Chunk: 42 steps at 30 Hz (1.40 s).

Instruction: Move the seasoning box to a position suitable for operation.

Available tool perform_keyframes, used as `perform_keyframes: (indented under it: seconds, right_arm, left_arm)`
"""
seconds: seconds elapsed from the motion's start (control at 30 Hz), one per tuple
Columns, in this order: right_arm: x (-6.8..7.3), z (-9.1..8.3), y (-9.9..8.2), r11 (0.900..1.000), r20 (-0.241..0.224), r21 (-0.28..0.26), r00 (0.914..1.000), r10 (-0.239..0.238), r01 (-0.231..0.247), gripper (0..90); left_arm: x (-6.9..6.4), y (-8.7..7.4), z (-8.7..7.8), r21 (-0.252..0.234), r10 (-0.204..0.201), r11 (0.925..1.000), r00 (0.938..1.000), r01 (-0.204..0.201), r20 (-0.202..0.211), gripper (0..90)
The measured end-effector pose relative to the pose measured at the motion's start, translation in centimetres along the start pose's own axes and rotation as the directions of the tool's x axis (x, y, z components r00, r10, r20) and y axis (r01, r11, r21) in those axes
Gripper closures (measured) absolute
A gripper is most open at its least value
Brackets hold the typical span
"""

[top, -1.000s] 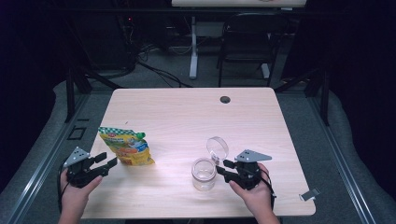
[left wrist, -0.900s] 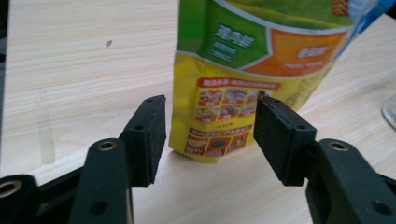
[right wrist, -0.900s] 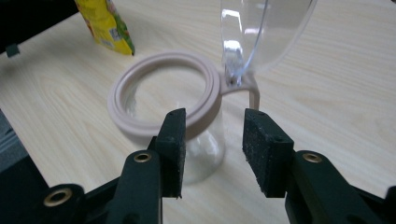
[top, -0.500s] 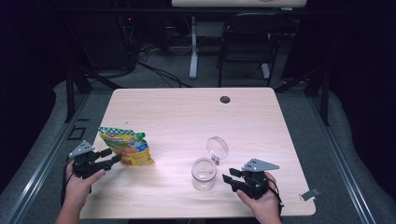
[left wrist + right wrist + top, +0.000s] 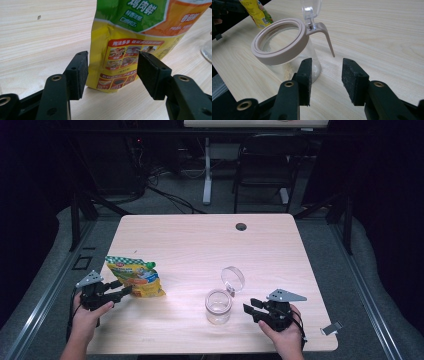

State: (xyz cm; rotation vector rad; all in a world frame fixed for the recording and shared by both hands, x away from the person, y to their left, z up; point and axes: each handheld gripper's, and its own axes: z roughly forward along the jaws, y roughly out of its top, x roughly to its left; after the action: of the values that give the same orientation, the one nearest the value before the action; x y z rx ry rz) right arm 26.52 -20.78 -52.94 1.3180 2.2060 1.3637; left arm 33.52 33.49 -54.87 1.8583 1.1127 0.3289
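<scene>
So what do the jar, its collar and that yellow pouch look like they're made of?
The jar looks like clear glass or hard plastic: see-through and glossy, which of the two I can't tell. Its collar seems matte beige plastic, opaque and smooth, moulded with a thin lever. The pouch looks like glossy printed plastic film: creased, shiny, with a flat sealed bottom edge. The table appears to be pale wood-grain laminate.

The table's point(image 5: 200, 240) far half lies bare; near its front edge, a pouch point(image 5: 135, 277) and an open jar point(image 5: 218, 305) stand well apart.

Pouch point(image 5: 136, 278) yellow, green, orange, checkered top; jar point(image 5: 218, 306) clear, beige rim; table point(image 5: 200, 245) pale wood.
</scene>
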Motion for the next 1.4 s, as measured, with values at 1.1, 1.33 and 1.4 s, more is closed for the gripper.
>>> perform_keyframes:
  seconds: [1.1,1.33,1.4]
  right_arm:
    - [-1.0,0.3,0.2,0.9991,-0.016,-0.008,0.9990,0.043,-0.043,60.2]
    - [-1.2,0.3,0.2,0.9986,-0.011,-0.009,0.9986,0.052,-0.052,60.3]
    - [-1.3,0.2,0.2,0.9988,-0.007,-0.010,0.9989,0.047,-0.047,60.3]
  left_arm:
    - [-3.9,-0.7,-2.3,0.032,0.082,0.9960,0.9959,-0.083,0.039,82.0]
    - [-5.5,-0.4,-2.3,0.041,0.131,0.9903,0.9909,-0.133,0.029,88.3]
    - [-6.0,-0.3,-2.2,0.052,0.147,0.9876,0.9889,-0.148,0.021,88.8]
